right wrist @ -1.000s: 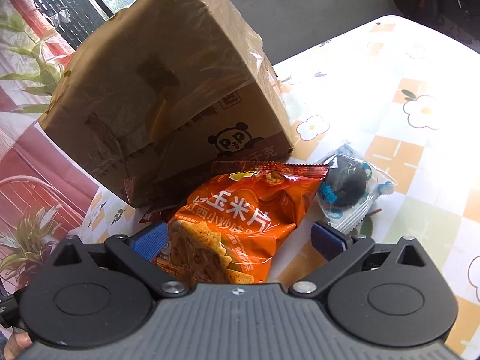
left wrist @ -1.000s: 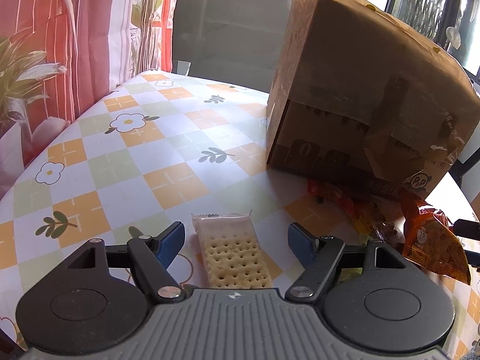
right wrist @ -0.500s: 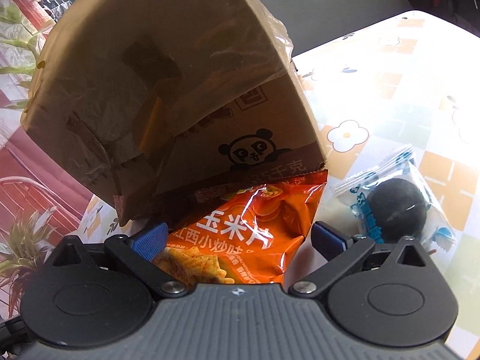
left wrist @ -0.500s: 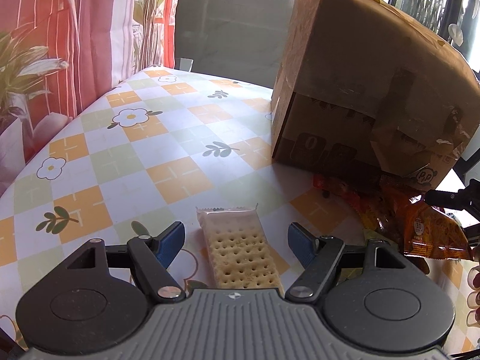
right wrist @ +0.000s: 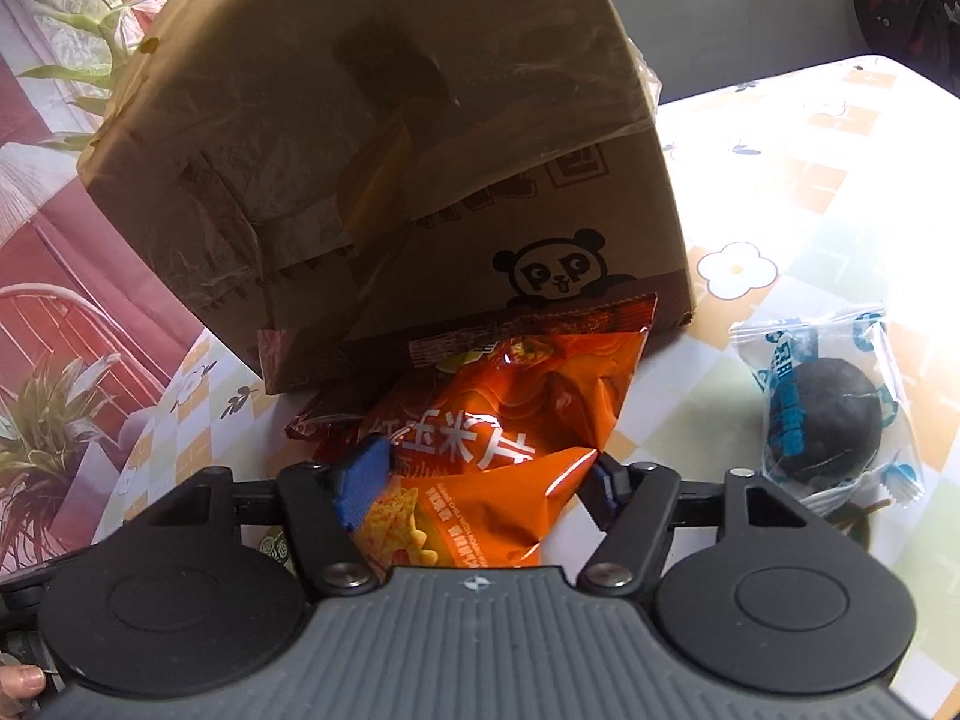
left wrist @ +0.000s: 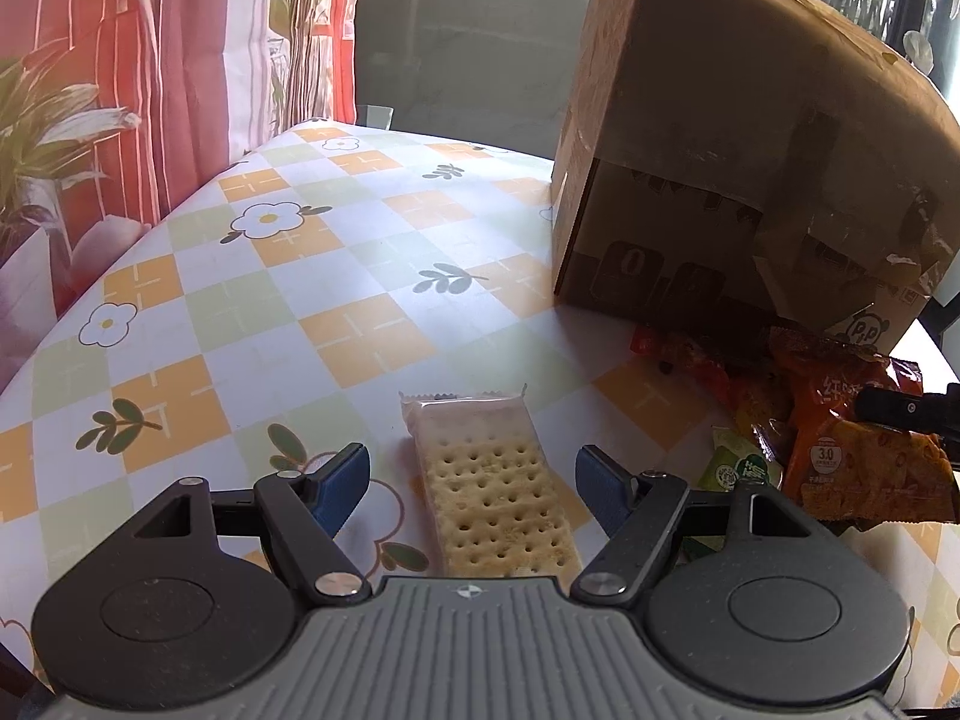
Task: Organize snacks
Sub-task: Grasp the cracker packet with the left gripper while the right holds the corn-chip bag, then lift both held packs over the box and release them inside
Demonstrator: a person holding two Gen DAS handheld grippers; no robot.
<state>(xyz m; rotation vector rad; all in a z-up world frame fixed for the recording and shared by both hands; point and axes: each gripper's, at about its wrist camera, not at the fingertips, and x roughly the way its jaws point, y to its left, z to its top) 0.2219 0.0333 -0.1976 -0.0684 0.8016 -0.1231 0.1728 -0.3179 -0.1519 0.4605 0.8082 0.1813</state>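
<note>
At the bottom of the frame the left tongs [left wrist: 474,483] stand wide, their blue pads on either side of a wrapped cracker pack [left wrist: 493,480] lying flat on the surface [left wrist: 336,276], clear of both pads. A tilted cardboard box [left wrist: 738,144] fills the upper right. Below it, at right, lie an orange chip bag [left wrist: 864,456], a red packet [left wrist: 690,360] and a small green packet [left wrist: 741,468]. A red curtain [left wrist: 150,60] hangs at upper left.
</note>
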